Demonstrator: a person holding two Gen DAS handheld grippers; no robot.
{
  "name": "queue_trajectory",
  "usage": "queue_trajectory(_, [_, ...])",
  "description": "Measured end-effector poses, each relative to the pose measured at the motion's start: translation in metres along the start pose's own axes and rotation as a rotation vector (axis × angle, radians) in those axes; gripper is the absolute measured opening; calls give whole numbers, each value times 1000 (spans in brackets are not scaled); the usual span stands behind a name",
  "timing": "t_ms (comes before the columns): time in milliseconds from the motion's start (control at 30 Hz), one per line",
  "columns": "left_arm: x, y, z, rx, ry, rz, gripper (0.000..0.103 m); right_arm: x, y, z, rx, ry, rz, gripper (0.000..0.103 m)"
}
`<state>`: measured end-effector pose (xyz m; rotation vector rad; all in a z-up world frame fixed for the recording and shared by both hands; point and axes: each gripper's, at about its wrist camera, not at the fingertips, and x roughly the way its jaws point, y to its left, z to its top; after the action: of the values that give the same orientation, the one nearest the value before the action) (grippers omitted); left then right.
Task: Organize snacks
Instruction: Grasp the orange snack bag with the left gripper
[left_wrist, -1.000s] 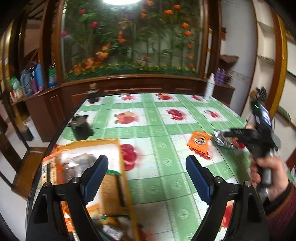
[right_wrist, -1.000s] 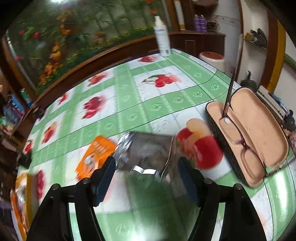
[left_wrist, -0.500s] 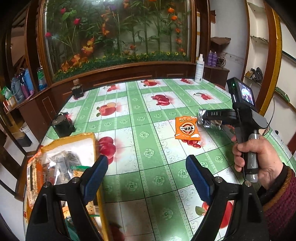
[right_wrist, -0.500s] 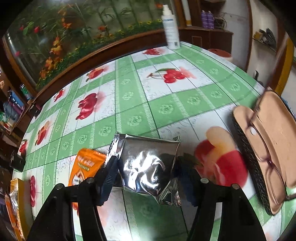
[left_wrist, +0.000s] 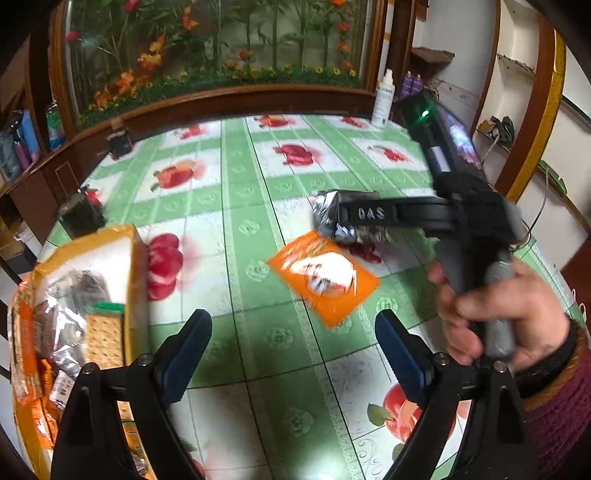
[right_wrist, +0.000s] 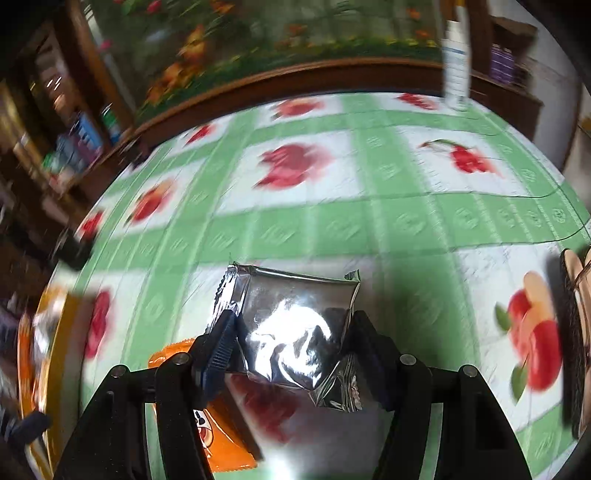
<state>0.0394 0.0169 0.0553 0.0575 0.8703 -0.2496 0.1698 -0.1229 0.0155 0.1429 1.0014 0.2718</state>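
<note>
Snacks are what you see first through your left wrist camera: an orange snack packet (left_wrist: 323, 277) lies flat on the green fruit-print tablecloth (left_wrist: 255, 206), just ahead of your left gripper (left_wrist: 293, 341) and a little toward its right finger. Its print is blurred, so you cannot read it. Your left fingers (left_wrist: 190, 341) stand wide apart with only tablecloth between them, and they have just been opening further. Beyond the left finger sits the yellow snack box (left_wrist: 129, 258), cut off by the frame edge; a cracker pack (left_wrist: 105, 338) and silver wrappers show inside, the rest too jumbled to name. Past the orange packet, your right hand (left_wrist: 495, 314) holds the right gripper (left_wrist: 332, 210), its fingers clamped on a silver foil packet (left_wrist: 327, 218) that the near finger mostly hides.

From your right wrist camera, the silver foil packet (right_wrist: 295, 332) fills the gap between your right gripper's (right_wrist: 291, 339) fingers (right_wrist: 221, 347), both pads pressing its crumpled sides; the jaws closed further within the last moment. The orange snack packet (right_wrist: 221, 439) lies under the left finger, mostly covered by it and by the foil. Everything beyond is smeared by motion blur. At the far right edge an open glasses case (right_wrist: 570, 332) is cut off.
</note>
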Motion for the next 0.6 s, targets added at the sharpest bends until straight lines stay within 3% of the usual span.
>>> queue_trajectory(67, [5, 0, -2, -8, 19, 1, 89, -7, 2, -13, 15, 29, 2, 67])
queue_trajectory(200, [18, -2, -6, -42, 84, -53, 89, -32, -21, -32, 160, 13, 40, 66])
queue_trajectory(367, [31, -12, -4, -43, 98, 11, 89, -56, -43, -45, 217, -61, -13, 66])
queue_trajectory(600, [64, -10, 16, -92, 156, 100, 89, -54, -50, -45, 229, -58, 6, 66])
